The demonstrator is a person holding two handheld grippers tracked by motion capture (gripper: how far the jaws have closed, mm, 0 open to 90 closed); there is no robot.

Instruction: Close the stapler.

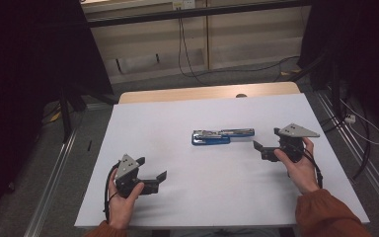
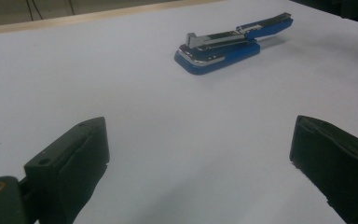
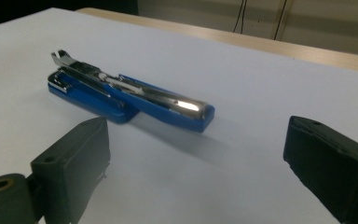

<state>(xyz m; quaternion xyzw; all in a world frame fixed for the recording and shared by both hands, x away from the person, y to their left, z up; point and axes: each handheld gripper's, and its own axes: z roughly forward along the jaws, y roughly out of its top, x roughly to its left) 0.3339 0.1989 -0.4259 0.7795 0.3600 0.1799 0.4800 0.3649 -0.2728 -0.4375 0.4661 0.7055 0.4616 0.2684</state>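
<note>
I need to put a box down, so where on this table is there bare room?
The white table is bare across its far half beyond the blue stapler, and on the near strip between the left tool and the right tool. The left side, from the stapler to the table's edge, is also free. It is tightest between the stapler and the right tool.

Each hand holds a black two-jaw gripper, the left gripper and the right gripper, topped by a grey three-cornered plate. A black cable loops from each gripper's rear beside the wrist. Rust-orange sleeves cover both forearms; the blocky jaws carry small screw holes.
</note>
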